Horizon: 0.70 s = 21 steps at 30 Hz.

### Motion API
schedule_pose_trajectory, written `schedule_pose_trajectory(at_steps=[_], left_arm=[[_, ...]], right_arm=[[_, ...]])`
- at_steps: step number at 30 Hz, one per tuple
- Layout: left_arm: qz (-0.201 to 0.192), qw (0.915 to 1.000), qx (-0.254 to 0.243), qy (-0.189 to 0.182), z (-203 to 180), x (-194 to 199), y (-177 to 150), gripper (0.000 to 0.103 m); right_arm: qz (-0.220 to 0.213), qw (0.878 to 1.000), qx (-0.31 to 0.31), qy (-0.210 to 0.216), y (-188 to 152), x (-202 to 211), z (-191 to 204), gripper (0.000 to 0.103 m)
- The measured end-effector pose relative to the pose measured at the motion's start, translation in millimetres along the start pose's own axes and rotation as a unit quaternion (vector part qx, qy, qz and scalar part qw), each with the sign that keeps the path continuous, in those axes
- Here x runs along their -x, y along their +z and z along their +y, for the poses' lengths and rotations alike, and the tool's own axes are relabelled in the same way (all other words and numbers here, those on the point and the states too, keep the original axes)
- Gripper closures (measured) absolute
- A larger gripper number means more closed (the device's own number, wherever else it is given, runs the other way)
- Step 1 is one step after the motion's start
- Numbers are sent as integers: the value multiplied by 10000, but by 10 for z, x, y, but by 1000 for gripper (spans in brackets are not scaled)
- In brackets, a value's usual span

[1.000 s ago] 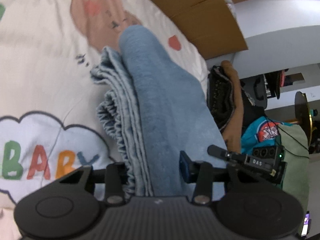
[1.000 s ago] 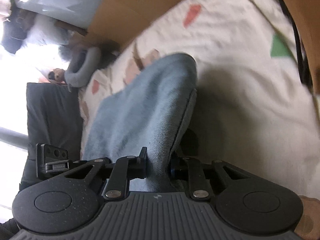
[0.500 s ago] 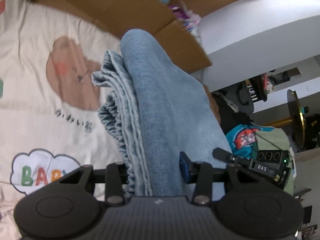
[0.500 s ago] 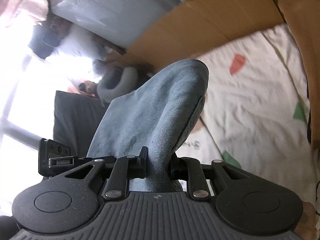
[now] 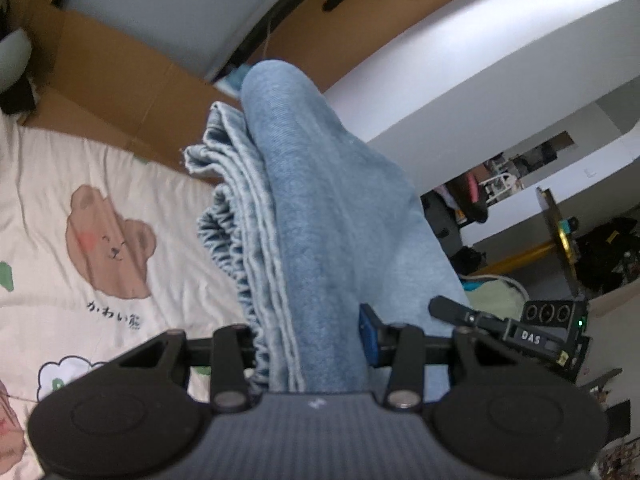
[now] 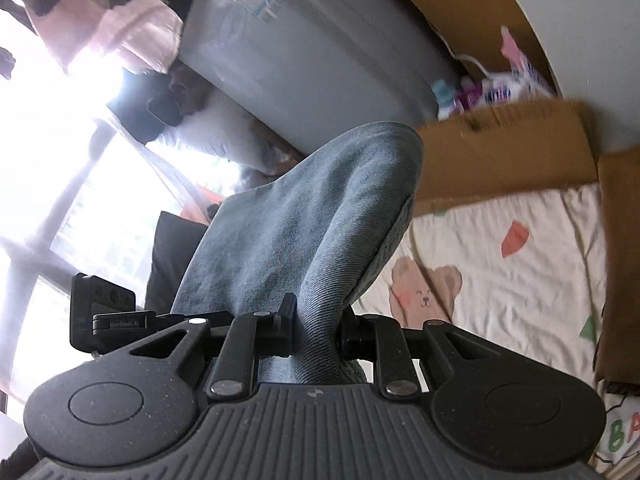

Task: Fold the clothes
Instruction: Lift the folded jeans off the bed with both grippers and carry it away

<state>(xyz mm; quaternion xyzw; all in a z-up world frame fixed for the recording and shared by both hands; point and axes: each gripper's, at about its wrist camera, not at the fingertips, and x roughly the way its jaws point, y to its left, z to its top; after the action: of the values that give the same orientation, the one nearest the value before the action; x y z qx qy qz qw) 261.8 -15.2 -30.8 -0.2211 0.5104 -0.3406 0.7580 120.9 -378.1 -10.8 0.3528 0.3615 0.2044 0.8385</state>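
Note:
A folded pair of light blue jeans [image 5: 320,216] with an elastic waistband stands up between both grippers, lifted above a cream blanket [image 5: 80,176] printed with bears. My left gripper [image 5: 308,344] is shut on one end of the bundle, several denim layers bunched between its jaws. In the right wrist view the same jeans [image 6: 304,232] rise in a thick fold, and my right gripper [image 6: 316,328] is shut on it. The fingertips of both grippers are hidden by cloth.
Brown cardboard boxes [image 5: 120,92] border the blanket's far edge, also in the right wrist view as boxes [image 6: 508,156]. A grey storage bin [image 6: 304,52] stands behind. Cluttered floor with a green cushion [image 5: 492,300] lies to the right; a bright window [image 6: 60,140] at left.
Both grippers have risen and tilted up with the jeans held. The blanket has dropped lower in both views, and boxes, wall and bin now fill the upper parts.

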Motion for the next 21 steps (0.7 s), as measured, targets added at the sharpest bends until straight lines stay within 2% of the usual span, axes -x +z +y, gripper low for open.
schedule_pose_trajectory(at_steps=[9,21], left_arm=[[-240,9995,-92,-194,-565,280,155,59],[-246,9982,-326,-439,-1132,236,264,59]], right_arm=[[-195,9993,307,-119,381,547,574,83],[-497,9963,478,-512,591,1200,945,82]])
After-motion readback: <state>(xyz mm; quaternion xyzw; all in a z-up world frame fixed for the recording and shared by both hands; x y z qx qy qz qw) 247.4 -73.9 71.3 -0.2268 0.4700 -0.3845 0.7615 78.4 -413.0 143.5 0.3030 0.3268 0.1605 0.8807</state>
